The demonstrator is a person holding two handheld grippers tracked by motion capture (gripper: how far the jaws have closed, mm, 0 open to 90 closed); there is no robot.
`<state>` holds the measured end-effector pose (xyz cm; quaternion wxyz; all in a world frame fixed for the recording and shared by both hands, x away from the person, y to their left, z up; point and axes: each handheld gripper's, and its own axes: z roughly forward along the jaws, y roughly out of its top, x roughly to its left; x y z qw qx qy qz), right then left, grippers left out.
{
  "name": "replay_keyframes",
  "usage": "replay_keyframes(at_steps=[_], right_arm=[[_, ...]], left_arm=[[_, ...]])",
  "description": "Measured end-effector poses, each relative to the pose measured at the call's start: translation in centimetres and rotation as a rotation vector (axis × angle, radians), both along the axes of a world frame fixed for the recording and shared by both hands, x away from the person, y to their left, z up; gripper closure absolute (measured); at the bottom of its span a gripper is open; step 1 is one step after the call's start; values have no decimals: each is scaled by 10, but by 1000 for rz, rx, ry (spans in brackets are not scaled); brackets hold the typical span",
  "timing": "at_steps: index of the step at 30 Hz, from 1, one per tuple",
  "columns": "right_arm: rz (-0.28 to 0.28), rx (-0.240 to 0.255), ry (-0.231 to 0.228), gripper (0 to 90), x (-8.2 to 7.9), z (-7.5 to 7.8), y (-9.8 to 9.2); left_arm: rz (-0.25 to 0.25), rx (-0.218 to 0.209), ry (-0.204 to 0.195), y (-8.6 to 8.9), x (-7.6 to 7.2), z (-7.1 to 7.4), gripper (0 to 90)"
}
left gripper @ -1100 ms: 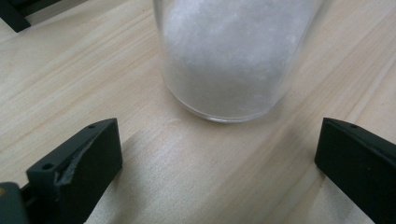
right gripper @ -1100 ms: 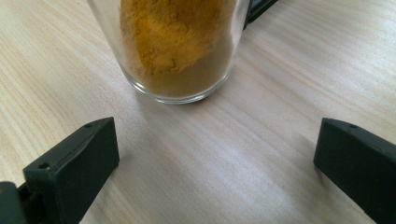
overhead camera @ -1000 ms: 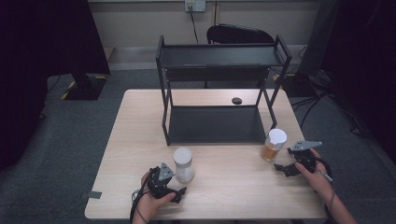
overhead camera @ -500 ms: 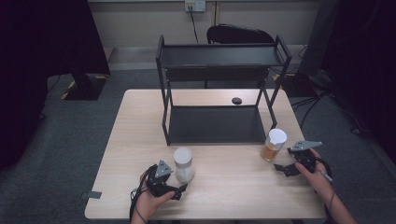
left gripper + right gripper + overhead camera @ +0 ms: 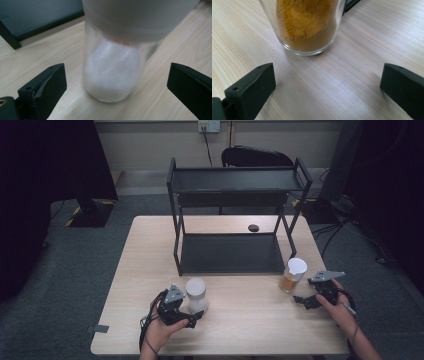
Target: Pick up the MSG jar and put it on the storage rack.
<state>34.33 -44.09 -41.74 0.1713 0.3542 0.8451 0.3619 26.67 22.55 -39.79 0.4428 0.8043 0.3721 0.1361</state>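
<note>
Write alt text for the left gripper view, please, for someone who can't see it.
A clear glass jar of white powder, capped with a pale lid, stands on a light wooden table close before the camera. The left gripper is open, its two black jaws wide apart on either side of the jar's base, not touching it. A dark rack stands behind.

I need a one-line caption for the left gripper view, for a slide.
Open left gripper on both sides of a white-lidded glass jar of white powder standing on the wooden table.
</note>
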Motion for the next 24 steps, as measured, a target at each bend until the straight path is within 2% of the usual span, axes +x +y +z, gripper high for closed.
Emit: replay_keyframes(at_steps=[13, 18, 21, 24], right_arm=[[0, 0, 0, 0, 0, 0, 0], [0, 0, 0, 0, 0, 0, 0], [0, 0, 0, 0, 0, 0, 0], [0, 0, 0, 0, 0, 0, 0]], left_arm=[[-11, -15, -11, -7, 11, 15, 18], [-13, -52, -7, -6, 16, 13, 34], [-12, -57, -16, -6, 17, 11, 94], [-8, -89, -6, -3, 20, 9, 116]])
